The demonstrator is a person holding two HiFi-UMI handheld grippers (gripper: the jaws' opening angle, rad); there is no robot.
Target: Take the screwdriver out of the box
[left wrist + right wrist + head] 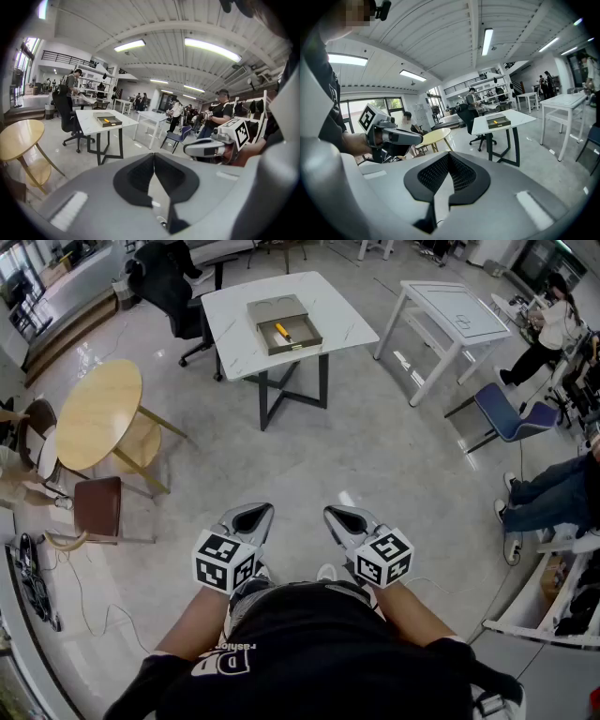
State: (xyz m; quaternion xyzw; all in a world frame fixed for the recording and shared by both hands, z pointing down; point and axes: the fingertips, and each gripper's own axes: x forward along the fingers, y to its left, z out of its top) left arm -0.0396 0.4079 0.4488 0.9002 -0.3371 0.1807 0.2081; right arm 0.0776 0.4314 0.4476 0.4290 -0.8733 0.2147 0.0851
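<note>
A grey open box (284,324) sits on a white marble-top table (246,304) far ahead of me across the floor. A screwdriver with a yellow handle (282,332) lies inside it. The box (108,120) and the box (498,122) look small and distant in both gripper views. My left gripper (257,513) and right gripper (337,515) are held close to my body, side by side, pointing toward the table. The left gripper (153,157) and the right gripper (448,157) both have their jaws pressed together with nothing between them.
A round wooden table (98,413) and a brown chair (98,507) stand at the left. A black office chair (169,282) is behind the box table. Another white table (459,310), a blue chair (506,413) and seated people are at the right.
</note>
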